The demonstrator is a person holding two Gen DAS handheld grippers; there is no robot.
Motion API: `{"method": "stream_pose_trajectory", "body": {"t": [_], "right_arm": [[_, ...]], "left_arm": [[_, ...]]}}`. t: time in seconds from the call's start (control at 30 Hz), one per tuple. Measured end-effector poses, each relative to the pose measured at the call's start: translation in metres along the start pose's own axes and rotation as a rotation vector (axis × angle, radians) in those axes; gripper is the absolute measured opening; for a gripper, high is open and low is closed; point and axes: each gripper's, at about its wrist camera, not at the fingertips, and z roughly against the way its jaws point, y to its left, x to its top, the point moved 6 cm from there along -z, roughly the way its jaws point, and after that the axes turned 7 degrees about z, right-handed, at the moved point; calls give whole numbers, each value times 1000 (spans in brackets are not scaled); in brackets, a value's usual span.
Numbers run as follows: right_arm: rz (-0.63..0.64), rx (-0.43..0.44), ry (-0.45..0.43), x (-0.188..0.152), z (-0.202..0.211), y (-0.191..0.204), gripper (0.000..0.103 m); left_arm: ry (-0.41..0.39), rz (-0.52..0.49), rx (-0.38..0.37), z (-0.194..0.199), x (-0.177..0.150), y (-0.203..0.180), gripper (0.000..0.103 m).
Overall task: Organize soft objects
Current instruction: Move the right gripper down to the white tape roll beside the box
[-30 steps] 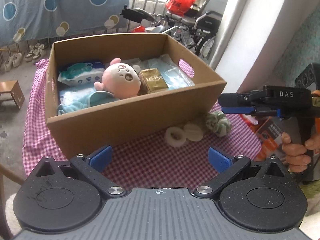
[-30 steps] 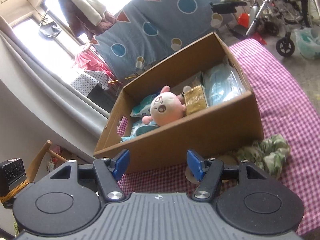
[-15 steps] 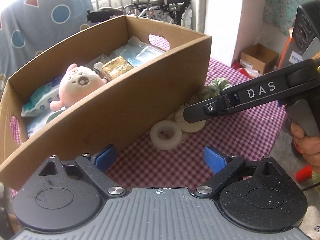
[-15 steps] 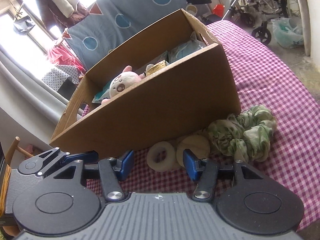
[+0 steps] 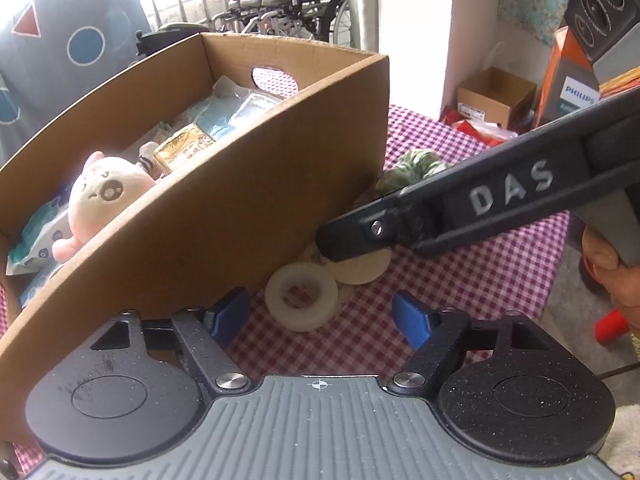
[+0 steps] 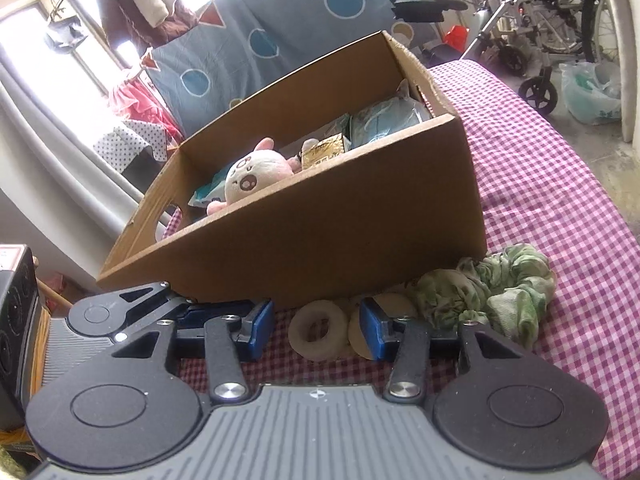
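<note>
A cardboard box (image 5: 256,208) (image 6: 360,216) holds a pink plush toy (image 5: 104,192) (image 6: 252,172), a gold packet and blue packs. On the checked cloth beside its wall lie a white foam ring (image 5: 302,294) (image 6: 318,330), a flat round pad (image 5: 362,268) (image 6: 384,320) and a green scrunchie (image 5: 416,164) (image 6: 500,288). My left gripper (image 5: 320,316) is open, just short of the ring. My right gripper (image 6: 316,332) is open, its fingers on either side of the ring and partly over the pad; its arm (image 5: 480,204) crosses the left wrist view.
The checked cloth (image 6: 540,168) covers the table to the right of the box. Wheelchairs (image 6: 540,32) and a blue patterned sheet (image 6: 304,24) stand behind. A small carton (image 5: 496,96) and an orange Philips box (image 5: 572,80) stand at the right.
Both grippers have moved down and closer to the ring and pad beside the box. The right gripper has come in over the pad from the right.
</note>
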Motion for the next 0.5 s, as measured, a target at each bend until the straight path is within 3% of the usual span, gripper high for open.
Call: {"method": "stream_pose_trajectory", "body": {"t": [0.27,0.5], "right_arm": [[121,-16,57,1,-28,16,32],[108,-10,92,-6,-39,14,31]], "left_arm": [[36,1,14,-20,0,6,59],[50,11,10,-30,-1,10,43]]}}
